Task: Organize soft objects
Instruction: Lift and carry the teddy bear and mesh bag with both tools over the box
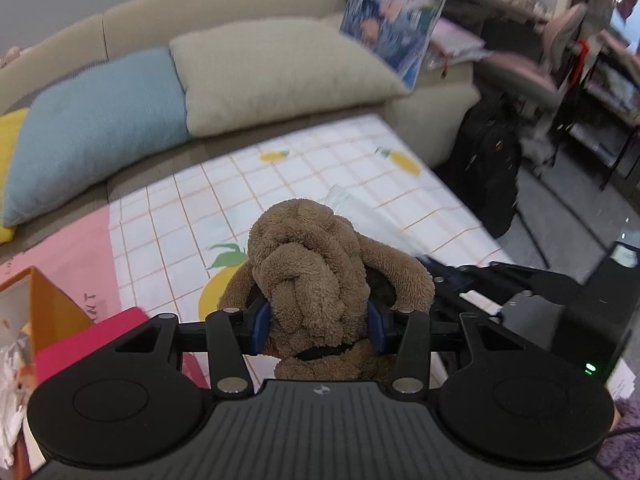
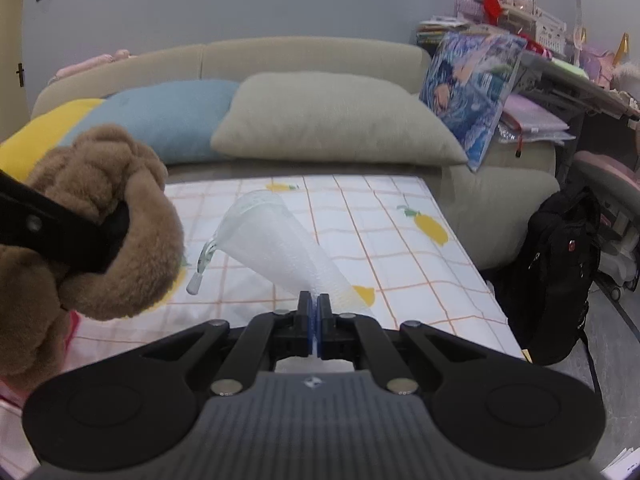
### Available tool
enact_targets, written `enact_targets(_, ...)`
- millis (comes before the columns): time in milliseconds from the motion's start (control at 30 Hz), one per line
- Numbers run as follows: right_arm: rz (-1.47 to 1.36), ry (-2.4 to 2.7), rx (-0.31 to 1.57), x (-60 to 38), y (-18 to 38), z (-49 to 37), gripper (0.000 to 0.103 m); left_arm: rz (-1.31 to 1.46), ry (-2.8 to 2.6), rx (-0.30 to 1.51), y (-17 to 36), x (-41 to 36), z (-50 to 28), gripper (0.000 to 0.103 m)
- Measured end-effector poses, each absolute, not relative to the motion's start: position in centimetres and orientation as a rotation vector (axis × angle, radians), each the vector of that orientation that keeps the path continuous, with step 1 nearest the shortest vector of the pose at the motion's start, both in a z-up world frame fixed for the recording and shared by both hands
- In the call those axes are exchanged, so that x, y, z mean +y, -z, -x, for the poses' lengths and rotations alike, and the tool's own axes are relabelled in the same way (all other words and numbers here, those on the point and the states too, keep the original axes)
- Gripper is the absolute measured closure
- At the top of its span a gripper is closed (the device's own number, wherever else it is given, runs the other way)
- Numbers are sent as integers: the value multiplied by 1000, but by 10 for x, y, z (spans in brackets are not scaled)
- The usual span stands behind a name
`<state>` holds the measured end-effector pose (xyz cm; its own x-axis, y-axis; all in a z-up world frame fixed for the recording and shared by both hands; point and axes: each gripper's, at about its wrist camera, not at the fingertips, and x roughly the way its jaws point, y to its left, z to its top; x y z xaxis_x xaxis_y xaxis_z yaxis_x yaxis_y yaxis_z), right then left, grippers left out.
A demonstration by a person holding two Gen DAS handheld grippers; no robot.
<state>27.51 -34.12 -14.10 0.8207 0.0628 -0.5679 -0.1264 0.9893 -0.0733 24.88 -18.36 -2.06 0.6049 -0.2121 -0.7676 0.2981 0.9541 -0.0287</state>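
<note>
The left claw [image 1: 320, 326] is clenched on a brown plush toy [image 1: 316, 280] bulging between its fingers. The right claw [image 2: 315, 316] pinches a white mesh bag [image 2: 276, 240], which extends ahead of it above the checked sheet [image 2: 400, 248]; contents unclear.

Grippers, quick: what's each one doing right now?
Left gripper: shut on the brown plush toy.
Right gripper: shut on the white mesh bag.

The left tool [image 1: 320, 326] tilts steeply down with its blue pads pressed into a brown plush [image 1: 308, 264], while the right tool [image 2: 315, 308] points shallower, its jaws fully closed, pinching a white mesh bag [image 2: 276, 244]
</note>
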Motion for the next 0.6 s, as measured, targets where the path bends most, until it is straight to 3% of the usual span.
enact_targets(600, 33, -247, 582, -267, 55, -151, 103, 48, 223, 737, -13, -78, -139, 49)
